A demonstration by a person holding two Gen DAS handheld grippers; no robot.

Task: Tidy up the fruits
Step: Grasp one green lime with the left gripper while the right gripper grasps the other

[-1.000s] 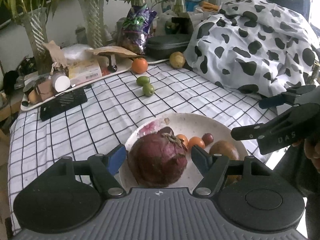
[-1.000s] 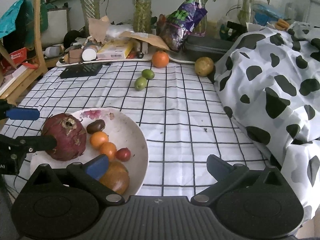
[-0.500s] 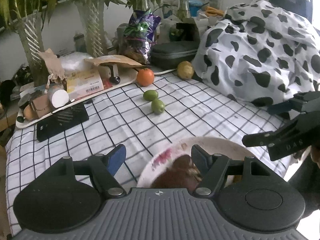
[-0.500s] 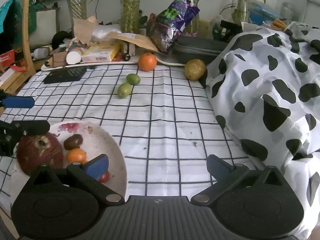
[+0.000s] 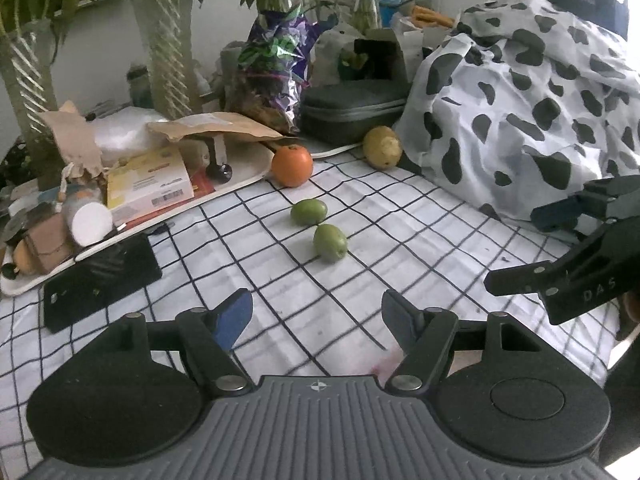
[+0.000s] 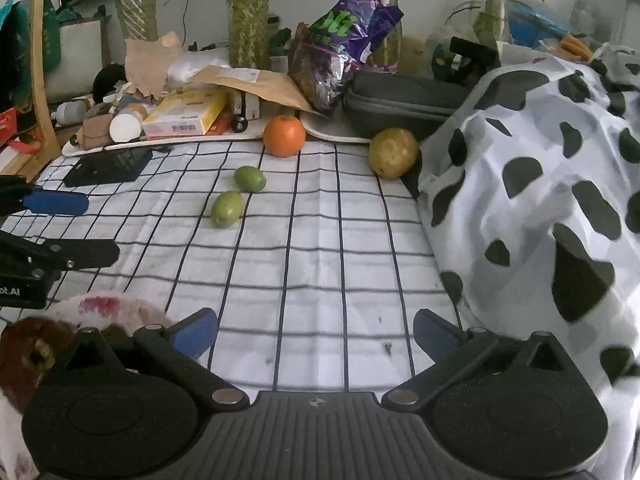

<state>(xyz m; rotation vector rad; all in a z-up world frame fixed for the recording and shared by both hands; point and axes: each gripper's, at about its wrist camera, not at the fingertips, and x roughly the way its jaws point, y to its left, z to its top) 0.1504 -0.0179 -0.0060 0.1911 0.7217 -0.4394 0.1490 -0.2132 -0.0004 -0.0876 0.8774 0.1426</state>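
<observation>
Four loose fruits lie on the checked cloth: an orange (image 5: 292, 165) (image 6: 284, 136), a yellow-brown fruit (image 5: 382, 147) (image 6: 393, 153), and two green fruits, one farther (image 5: 308, 212) (image 6: 249, 178) and one nearer (image 5: 330, 242) (image 6: 227, 208). My left gripper (image 5: 316, 312) (image 6: 98, 228) is open and empty, a short way in front of the nearer green fruit. My right gripper (image 6: 316, 332) (image 5: 516, 248) is open and empty over bare cloth. The white plate (image 6: 100, 306) with a big dark red fruit (image 6: 28, 360) sits at the near left, mostly hidden.
A cow-patterned cloth (image 6: 540, 200) piles up on the right. At the back stand a cluttered white tray (image 5: 248, 168), a black case (image 5: 352, 108), a purple bag (image 6: 340, 40) and plant vases. A flat black object (image 5: 100, 276) lies at the left.
Both grippers have moved forward over the table towards the loose fruits. The plate with its fruits has slid down out of the left wrist view and to the bottom corner of the right one.
</observation>
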